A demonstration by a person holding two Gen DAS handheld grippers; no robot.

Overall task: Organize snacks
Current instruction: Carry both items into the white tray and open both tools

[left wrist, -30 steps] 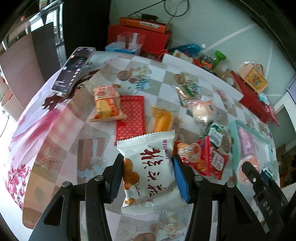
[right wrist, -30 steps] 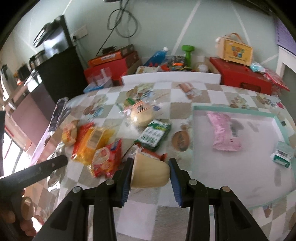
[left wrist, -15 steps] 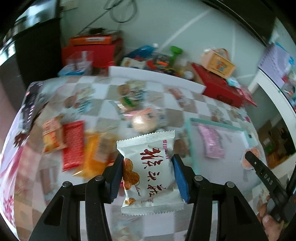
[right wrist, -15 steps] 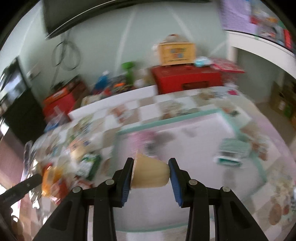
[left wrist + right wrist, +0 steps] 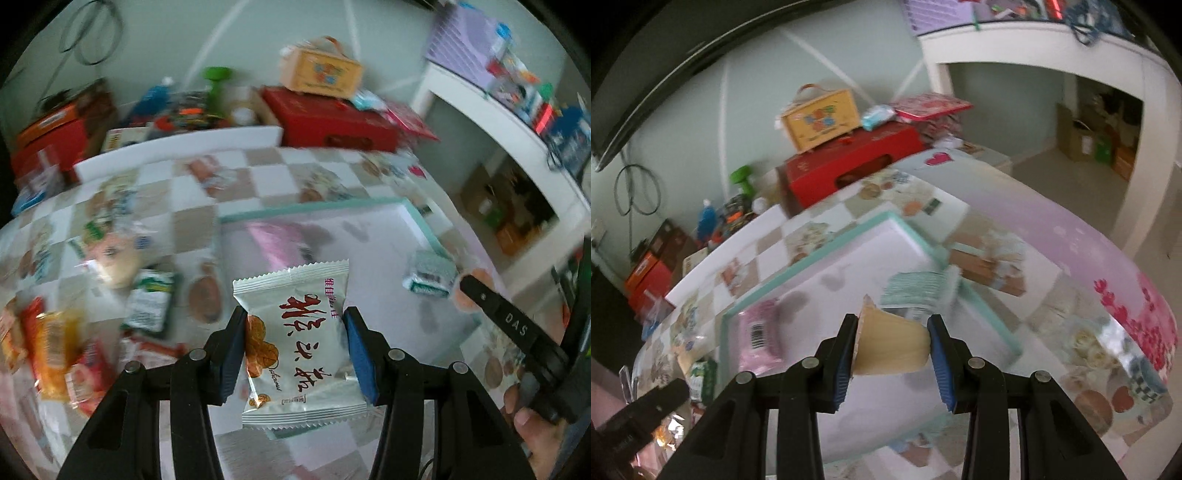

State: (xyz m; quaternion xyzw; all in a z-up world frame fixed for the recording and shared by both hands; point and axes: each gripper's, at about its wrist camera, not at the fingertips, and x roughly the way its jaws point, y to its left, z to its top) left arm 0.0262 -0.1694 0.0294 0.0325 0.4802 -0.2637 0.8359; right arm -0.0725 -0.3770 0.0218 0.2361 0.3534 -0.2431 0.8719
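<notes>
**Both loads carried from the snack pile to the tray**

Left gripper (image 5: 293,354) is clamped on a white packet (image 5: 299,347) with red lettering; right gripper (image 5: 892,356) is clamped on a tan jelly cup (image 5: 890,345), held sideways between the pads. A second ago both wrist views faced the loose snacks (image 5: 55,343) at the left end of the table (image 5: 1071,258); both now look onto the teal-rimmed tray (image 5: 314,210) toward the right end. Neither grip has altered during the swing. A pink packet (image 5: 759,332) lies near the tray's far-left corner and a teal-and-white packet (image 5: 916,291) at its right edge. Judged from this, transport is nearly complete; the remaining step is to lower and release each item onto bare tray floor, clear of the two packets already there.
</notes>
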